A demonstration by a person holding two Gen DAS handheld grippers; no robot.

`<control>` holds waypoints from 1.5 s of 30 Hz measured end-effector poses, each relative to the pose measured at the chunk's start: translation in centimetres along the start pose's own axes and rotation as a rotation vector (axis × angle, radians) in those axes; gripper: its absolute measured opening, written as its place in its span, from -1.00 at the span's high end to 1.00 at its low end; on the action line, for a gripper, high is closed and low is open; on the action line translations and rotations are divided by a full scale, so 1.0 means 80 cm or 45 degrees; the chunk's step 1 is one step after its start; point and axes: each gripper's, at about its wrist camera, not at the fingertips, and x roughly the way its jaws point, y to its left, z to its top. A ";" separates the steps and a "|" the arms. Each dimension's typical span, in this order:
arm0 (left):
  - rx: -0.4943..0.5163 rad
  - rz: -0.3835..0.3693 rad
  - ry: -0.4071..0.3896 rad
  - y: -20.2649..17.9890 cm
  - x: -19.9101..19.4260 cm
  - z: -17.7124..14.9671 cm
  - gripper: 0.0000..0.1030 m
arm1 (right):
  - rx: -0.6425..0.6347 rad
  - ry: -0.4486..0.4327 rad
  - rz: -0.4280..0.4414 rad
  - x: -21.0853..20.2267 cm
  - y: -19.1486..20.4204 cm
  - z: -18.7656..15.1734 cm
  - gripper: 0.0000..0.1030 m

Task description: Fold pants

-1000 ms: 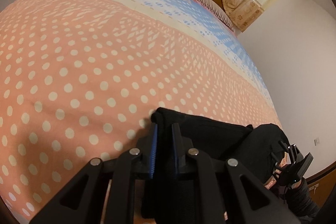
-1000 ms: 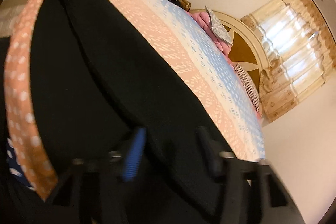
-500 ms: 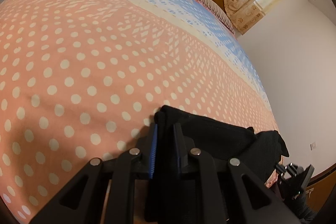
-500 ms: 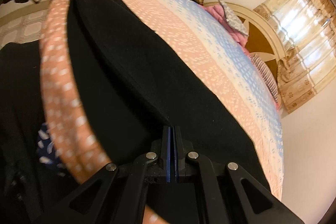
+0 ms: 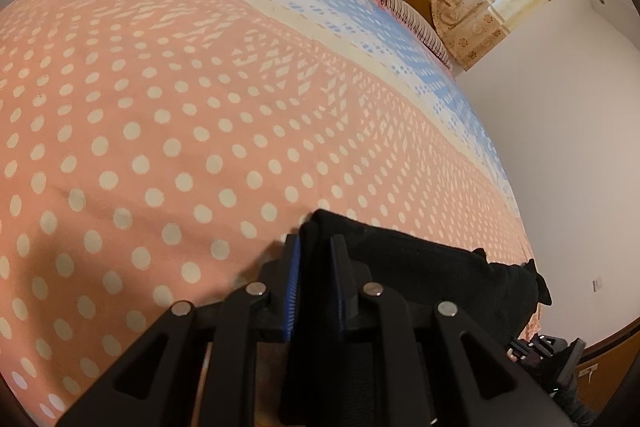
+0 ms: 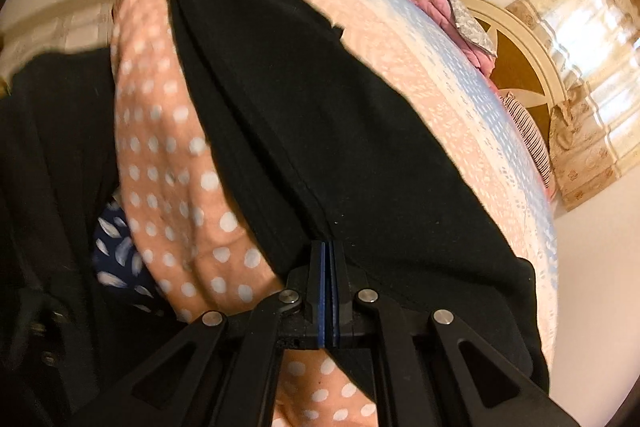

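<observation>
The bed (image 5: 200, 107) carries the black pants (image 6: 320, 131), laid lengthwise along its near edge. The left gripper (image 5: 314, 267) pinches a thick bunch of cloth at one end, and the right gripper (image 6: 329, 267) is pressed together on the hem edge at the other. For a clean fold, keep both ends taut and level, then carry both across together so edges align.
</observation>
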 end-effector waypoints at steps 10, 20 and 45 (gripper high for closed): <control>0.037 0.136 -0.015 0.012 -0.035 -0.014 0.25 | -0.026 0.052 -0.039 0.011 0.017 -0.010 0.97; -0.021 -0.040 0.009 -0.001 -0.033 -0.036 0.26 | -0.044 0.049 -0.045 0.011 0.016 -0.010 0.96; -0.057 -0.020 0.026 -0.019 -0.003 -0.002 0.80 | -0.001 0.013 -0.027 0.009 0.009 -0.022 0.96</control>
